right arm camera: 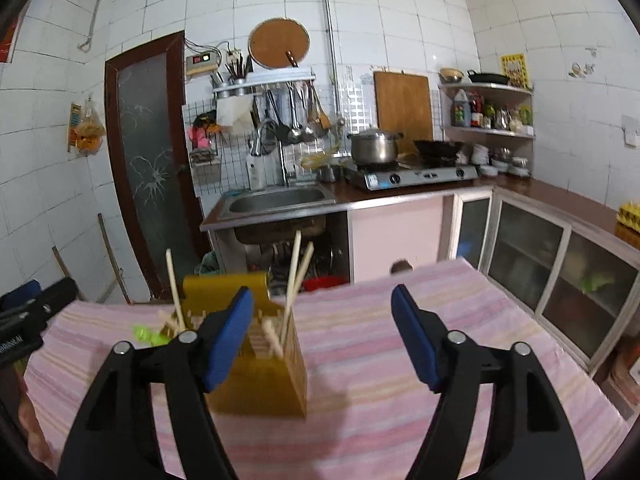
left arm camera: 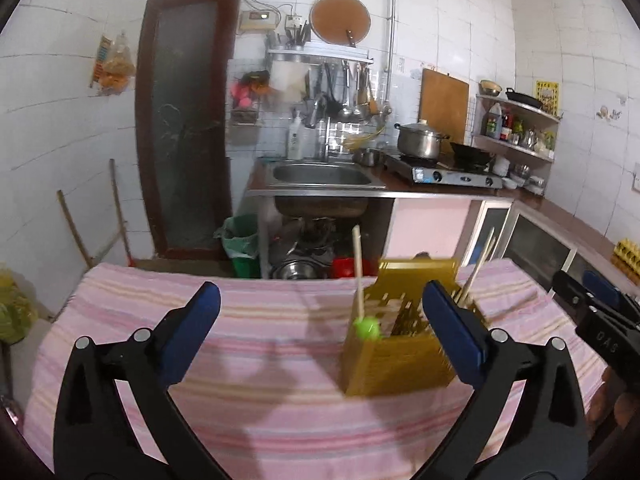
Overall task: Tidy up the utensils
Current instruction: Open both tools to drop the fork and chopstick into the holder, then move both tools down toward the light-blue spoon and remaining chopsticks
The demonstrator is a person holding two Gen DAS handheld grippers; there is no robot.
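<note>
A yellow slotted utensil holder [left arm camera: 394,344] stands on a table with a pink striped cloth [left arm camera: 256,360]. Wooden chopsticks [left arm camera: 358,272] stand upright in it, and a green-tipped utensil [left arm camera: 366,328] sits at its left front. In the right wrist view the holder [right arm camera: 260,364] holds chopsticks [right arm camera: 294,280] and small wooden utensils [right arm camera: 272,338]. My left gripper [left arm camera: 322,312] is open and empty, its right finger just in front of the holder. My right gripper [right arm camera: 322,312] is open and empty, to the right of the holder. It also shows at the edge of the left wrist view [left arm camera: 600,312].
Beyond the table's far edge stand a sink counter [left arm camera: 324,176], a gas stove with a pot [left arm camera: 420,140], a wok [left arm camera: 470,156] and wall shelves [left arm camera: 516,128]. A green bin [left arm camera: 240,248] stands under the counter. Glass-door cabinets [right arm camera: 560,272] run along the right.
</note>
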